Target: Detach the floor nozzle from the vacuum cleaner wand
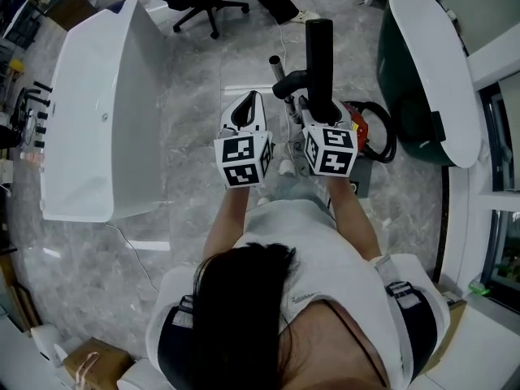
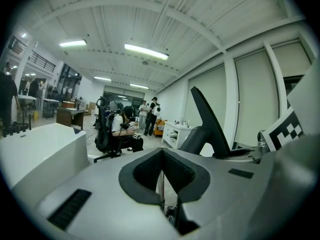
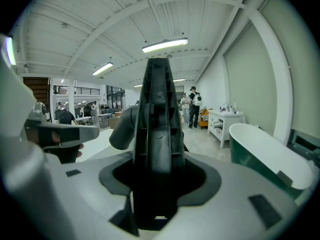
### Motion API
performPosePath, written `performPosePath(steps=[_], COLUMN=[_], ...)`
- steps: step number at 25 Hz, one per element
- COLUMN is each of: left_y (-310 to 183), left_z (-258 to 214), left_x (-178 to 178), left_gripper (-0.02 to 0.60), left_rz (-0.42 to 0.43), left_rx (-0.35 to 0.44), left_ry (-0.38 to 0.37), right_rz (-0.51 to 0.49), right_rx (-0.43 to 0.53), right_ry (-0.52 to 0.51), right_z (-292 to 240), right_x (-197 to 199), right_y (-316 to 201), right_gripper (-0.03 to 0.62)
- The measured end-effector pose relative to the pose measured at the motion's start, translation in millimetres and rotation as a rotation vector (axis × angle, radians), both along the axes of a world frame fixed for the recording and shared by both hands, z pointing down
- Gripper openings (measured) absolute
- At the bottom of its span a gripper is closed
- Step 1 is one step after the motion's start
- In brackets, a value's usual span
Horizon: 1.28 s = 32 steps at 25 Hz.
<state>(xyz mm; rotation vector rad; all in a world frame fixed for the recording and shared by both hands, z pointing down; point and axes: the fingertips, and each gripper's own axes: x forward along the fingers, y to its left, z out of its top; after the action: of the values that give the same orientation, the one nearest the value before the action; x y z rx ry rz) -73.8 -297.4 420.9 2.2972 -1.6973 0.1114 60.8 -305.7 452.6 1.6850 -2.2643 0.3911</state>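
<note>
Left claw (image 2: 161, 159): clenched, with nothing between its pads; you hold it just at 9 o'clock of your other claw.
Right claw (image 3: 156, 184): grasping the floor nozzle (image 3: 157, 119) low down, jaws spread wide around it.
Floor nozzle: black and ribbed, standing upright out of your right claw; a grey elbow (image 3: 122, 129) leaves it toward 9 o'clock.
Metal tube (image 1: 280, 80): thin, just beside the elbow; you cannot tell whether the two are joined.
Vacuum body (image 1: 357, 132): red and black, on the floor at 3 o'clock of your right claw, with a black hose (image 1: 388, 140) looped beside it.
White bathtub (image 1: 122, 96): at 9 o'clock, open side toward you, a small fitting on its inner wall.
Green bathtub (image 1: 422, 55): at 2 o'clock, dark green outside, white inside.
Cardboard box (image 1: 89, 362): at 7 o'clock; its contents cannot be made out.
</note>
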Motion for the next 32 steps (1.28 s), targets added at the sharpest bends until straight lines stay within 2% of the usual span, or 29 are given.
performPosePath(steps=[8, 32], left_y=[11.7, 34.2], left_z=[-3.4, 0.0], left_x=[1.6, 9.4], left_gripper=[0.005, 0.005], left_rz=[0.02, 0.016], left_rx=[0.022, 0.004], left_ry=[0.045, 0.019], right_rz=[0.027, 0.034], right_rx=[0.015, 0.028], right_ry=[0.023, 0.036], right_z=[-1.1, -0.1], right_x=[3.9, 8.9], right_y=[11.8, 37.9], right_gripper=[0.224, 0.224])
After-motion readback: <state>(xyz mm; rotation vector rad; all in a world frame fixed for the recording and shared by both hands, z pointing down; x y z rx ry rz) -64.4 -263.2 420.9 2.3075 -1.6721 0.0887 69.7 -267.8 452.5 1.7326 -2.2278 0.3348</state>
